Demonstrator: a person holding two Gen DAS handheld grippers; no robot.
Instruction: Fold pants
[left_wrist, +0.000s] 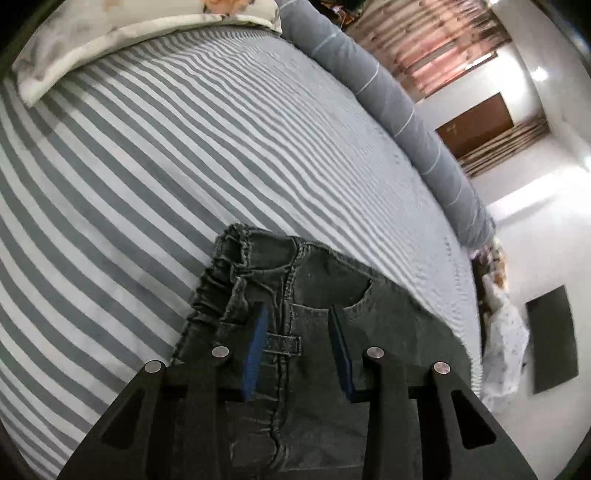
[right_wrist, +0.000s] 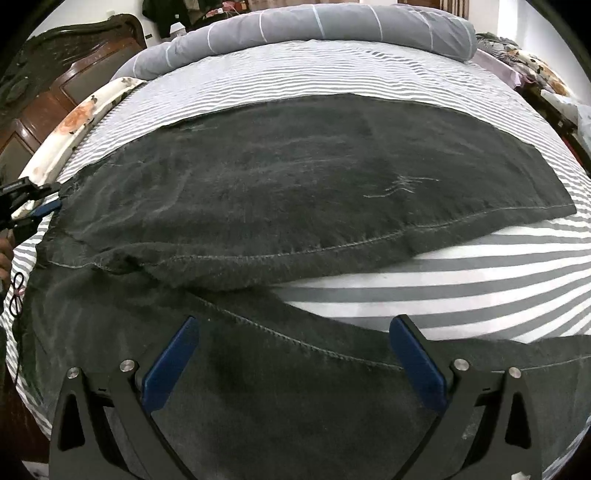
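Note:
Dark grey jeans (right_wrist: 295, 155) lie spread on a striped bed, legs apart. The far leg lies flat with its hem to the right, and the near leg runs under my right gripper (right_wrist: 295, 332). That gripper hovers just over the near leg's seam, jaws wide open, nothing pinched. In the left wrist view the gathered waistband and a belt loop of the jeans (left_wrist: 314, 280) fill the narrow gap between the blue pads (left_wrist: 258, 343). My left gripper (left_wrist: 298, 308) is shut on the waistband. It also shows at the far left, the left gripper (right_wrist: 44, 208), at the waist corner.
The grey-and-white striped sheet (right_wrist: 443, 280) covers the bed. A rolled grey duvet (right_wrist: 314, 26) lies along the far edge, and a floral pillow (right_wrist: 74, 122) sits by the carved wooden headboard (right_wrist: 55, 74). Beyond the bed's edge is a white floor (left_wrist: 535, 240).

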